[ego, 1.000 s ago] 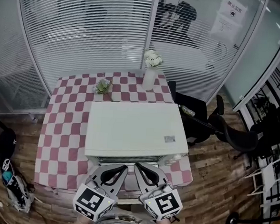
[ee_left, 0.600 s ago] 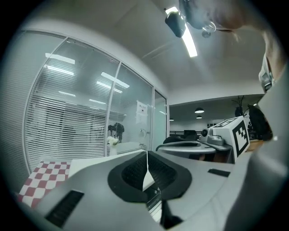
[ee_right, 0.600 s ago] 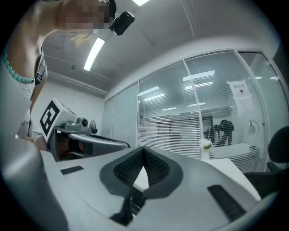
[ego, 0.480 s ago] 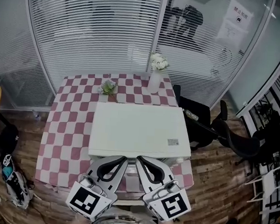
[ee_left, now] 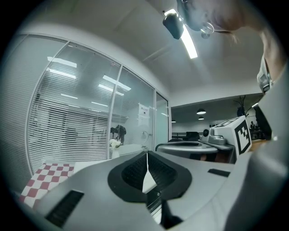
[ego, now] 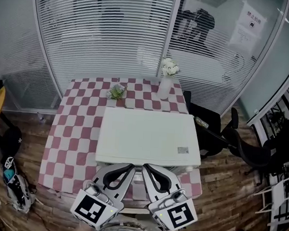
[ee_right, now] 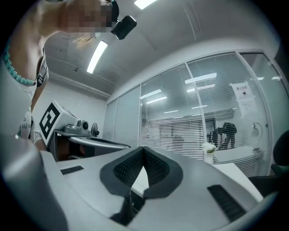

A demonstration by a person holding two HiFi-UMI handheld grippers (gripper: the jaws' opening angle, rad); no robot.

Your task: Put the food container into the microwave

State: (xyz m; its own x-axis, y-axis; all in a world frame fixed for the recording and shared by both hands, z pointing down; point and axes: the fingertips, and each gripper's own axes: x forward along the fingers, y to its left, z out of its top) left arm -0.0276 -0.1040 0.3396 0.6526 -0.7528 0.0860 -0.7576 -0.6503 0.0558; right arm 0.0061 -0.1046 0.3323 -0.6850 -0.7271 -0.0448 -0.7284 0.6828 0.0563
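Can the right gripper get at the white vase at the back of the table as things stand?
Probably not directly. The right gripper is shut at the near side of the microwave, which stands between it and the vase. It would have to go over or around.

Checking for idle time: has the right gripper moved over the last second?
Yes, slightly. In the head view the right gripper has crept closer to the front edge of the microwave.
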